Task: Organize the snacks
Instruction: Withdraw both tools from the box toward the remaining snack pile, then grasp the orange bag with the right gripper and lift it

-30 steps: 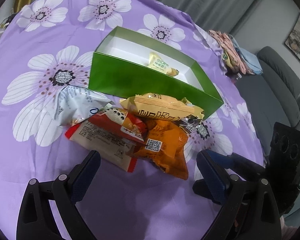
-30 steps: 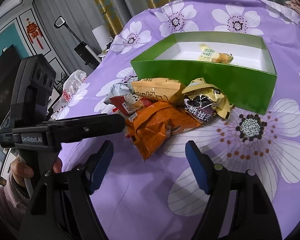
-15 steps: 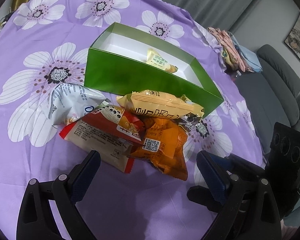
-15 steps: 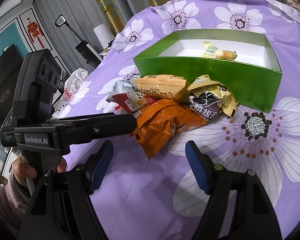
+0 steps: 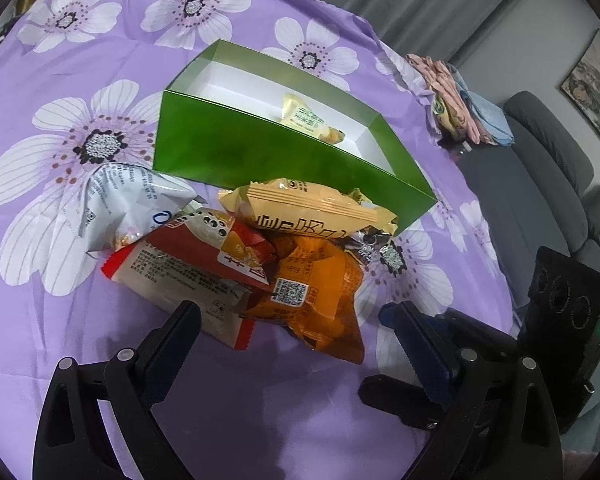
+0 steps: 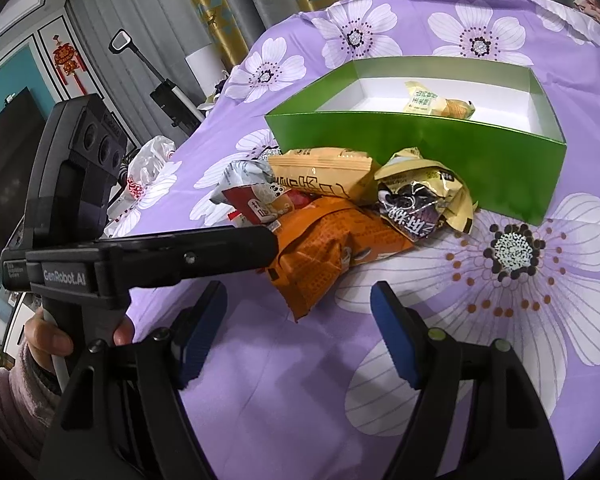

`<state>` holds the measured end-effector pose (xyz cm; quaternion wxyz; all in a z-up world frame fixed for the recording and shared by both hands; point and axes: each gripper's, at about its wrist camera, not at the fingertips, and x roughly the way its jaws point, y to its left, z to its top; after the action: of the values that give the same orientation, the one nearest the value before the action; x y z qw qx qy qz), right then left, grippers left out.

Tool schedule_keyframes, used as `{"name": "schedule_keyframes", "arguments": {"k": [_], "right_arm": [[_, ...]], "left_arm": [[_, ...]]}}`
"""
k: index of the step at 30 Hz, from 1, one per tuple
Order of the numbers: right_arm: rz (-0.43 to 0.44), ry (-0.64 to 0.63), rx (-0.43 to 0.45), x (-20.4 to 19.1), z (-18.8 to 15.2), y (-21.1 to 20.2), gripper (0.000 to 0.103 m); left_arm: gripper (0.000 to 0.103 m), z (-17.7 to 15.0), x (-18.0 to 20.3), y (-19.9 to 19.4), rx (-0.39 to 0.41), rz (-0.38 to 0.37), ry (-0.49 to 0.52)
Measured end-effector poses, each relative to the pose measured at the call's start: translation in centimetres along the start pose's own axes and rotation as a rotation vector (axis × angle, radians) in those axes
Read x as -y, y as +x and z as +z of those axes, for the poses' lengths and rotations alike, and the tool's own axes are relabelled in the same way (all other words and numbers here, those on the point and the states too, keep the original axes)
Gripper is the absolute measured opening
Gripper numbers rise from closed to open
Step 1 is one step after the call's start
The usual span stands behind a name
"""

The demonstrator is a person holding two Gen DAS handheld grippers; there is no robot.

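Snacks (image 5: 260, 256) lay heaped against the green box (image 5: 260, 156), one packet (image 5: 308, 120) already inside. I held both grippers, left (image 5: 296, 332) and right (image 6: 298, 312), with jaws open and empty; next I judged the orange packet (image 6: 324, 256) nearest to pinch.

One green box (image 5: 260, 152), six snack packets, one inside (image 5: 308, 120), five outside (image 5: 312, 212).

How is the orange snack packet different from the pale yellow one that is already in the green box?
The orange packet lies on the purple cloth outside the green box, in a heap with other packets; the pale yellow packet lies alone inside it. The orange one looks larger and more crumpled. Both are sealed snack wrappers, and neither is gripped.
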<state>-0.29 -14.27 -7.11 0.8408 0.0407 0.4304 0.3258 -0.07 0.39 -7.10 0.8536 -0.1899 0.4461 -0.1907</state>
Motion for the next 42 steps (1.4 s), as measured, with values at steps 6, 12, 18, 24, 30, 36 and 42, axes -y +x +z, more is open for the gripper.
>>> {"name": "schedule_keyframes", "arguments": {"k": [6,12,18,24,30,36,42], "right_arm": [[0.002,-0.013,-0.001,-0.2,0.2,0.6,0.075],[0.010,-0.013,-0.010,0.0,0.0,0.5,0.075],[0.011,0.002,-0.007,0.5,-0.1,0.3,0.075],[0.012,0.000,-0.011,0.5,-0.1,0.7,0.075],[-0.002,-0.001,-0.023,1.1,-0.2,0.4,0.075],[0.009,0.022,-0.024,2.1,-0.4,0.0,0.074],[0.046,0.063,-0.036,2.8,-0.2,0.9,0.059]], "left_arm": [[0.096,0.3,0.1,0.6,-0.023,-0.032,-0.008],[0.096,-0.1,1.3,1.1,-0.051,-0.061,0.030],[0.096,0.3,0.5,0.8,-0.030,-0.019,0.013],[0.096,1.4,0.6,1.7,-0.054,-0.058,0.024],[0.092,0.6,1.7,2.6,-0.114,-0.105,0.046],[0.086,0.8,2.6,3.0,-0.133,-0.163,0.040],[0.066,1.1,2.1,4.1,-0.159,-0.140,-0.007]]}}
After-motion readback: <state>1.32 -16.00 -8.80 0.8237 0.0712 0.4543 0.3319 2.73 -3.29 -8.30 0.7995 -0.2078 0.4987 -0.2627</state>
